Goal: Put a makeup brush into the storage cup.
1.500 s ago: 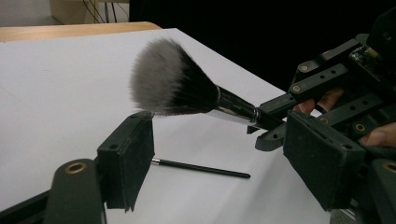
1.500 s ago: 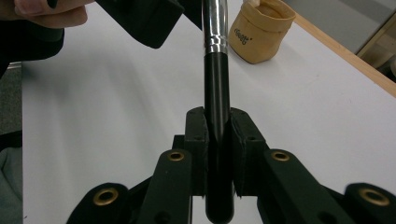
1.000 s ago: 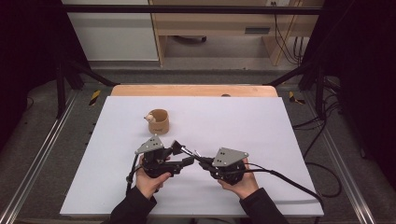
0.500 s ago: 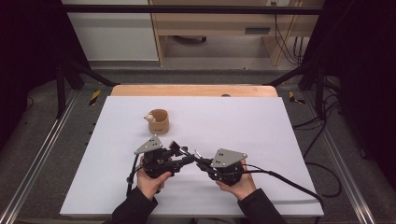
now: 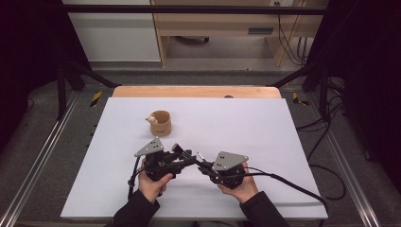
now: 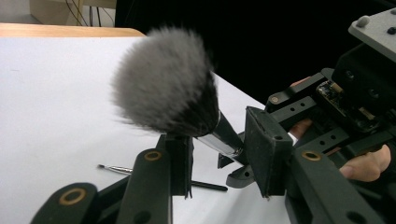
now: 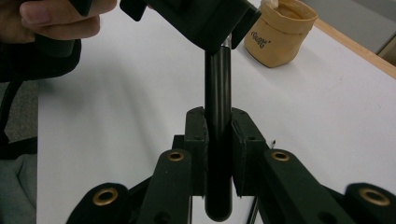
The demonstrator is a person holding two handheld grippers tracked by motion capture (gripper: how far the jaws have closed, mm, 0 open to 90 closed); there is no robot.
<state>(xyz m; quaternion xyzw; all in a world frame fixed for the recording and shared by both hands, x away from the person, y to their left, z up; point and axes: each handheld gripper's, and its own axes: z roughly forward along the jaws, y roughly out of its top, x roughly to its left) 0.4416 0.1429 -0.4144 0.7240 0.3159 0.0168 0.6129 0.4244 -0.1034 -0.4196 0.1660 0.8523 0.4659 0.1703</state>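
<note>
Two tools share one light, stiff makeup brush (image 6: 168, 93): right tool (image 7: 218, 154) clamps its slick handle; left tool (image 6: 219, 158), jaws just closing, brackets the ferrule below soft bristles.

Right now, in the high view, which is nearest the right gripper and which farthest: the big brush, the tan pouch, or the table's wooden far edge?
1. big brush: clamped in the right gripper, handle between its pads.
2. tan pouch: farther back on the table, toward the left.
3. wooden far edge: farthest, behind the pouch.
</note>
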